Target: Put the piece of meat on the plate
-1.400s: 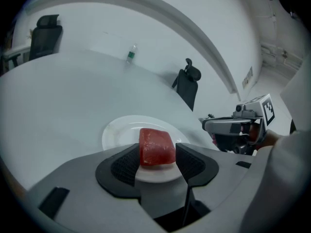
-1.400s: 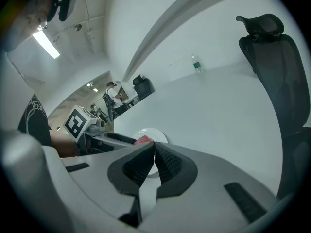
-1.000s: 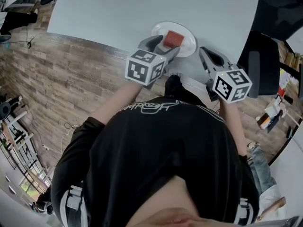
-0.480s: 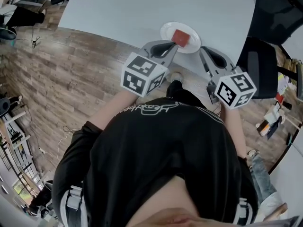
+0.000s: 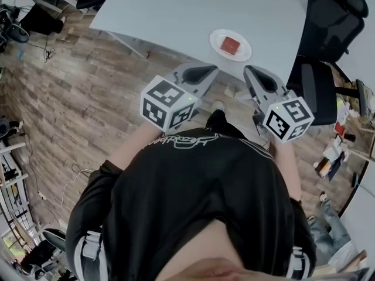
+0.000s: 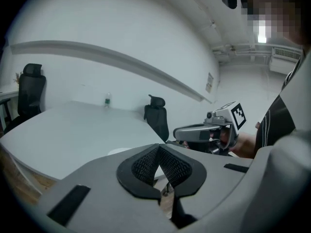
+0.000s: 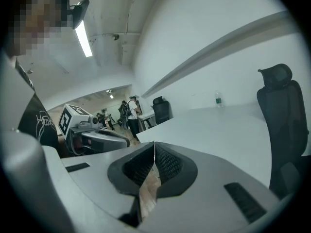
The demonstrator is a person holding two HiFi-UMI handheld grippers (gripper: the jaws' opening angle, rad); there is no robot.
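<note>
The red piece of meat (image 5: 230, 44) lies on the white plate (image 5: 244, 52) near the front edge of the pale table (image 5: 193, 10) in the head view. Both grippers are pulled back from the table, over the wooden floor. My left gripper (image 5: 212, 69) is shut with nothing between its pads, its tip short of the plate. My right gripper (image 5: 248, 70) is also shut and empty, just right of the left one. In the left gripper view the jaws (image 6: 159, 155) meet and the plate's rim (image 6: 119, 151) peeks over them. The right gripper's jaws (image 7: 154, 149) touch too.
Two black office chairs (image 5: 331, 16) (image 5: 318, 89) stand at the table's right end. A small bottle (image 6: 106, 100) stands at the far side of the table. Desks and cables lie at the upper left of the wooden floor (image 5: 76, 92). People stand far off (image 7: 127, 111).
Both grippers have drawn back and up from the plate. The left gripper, open around the meat a second ago, has let go and shut. The meat stays on the plate.
</note>
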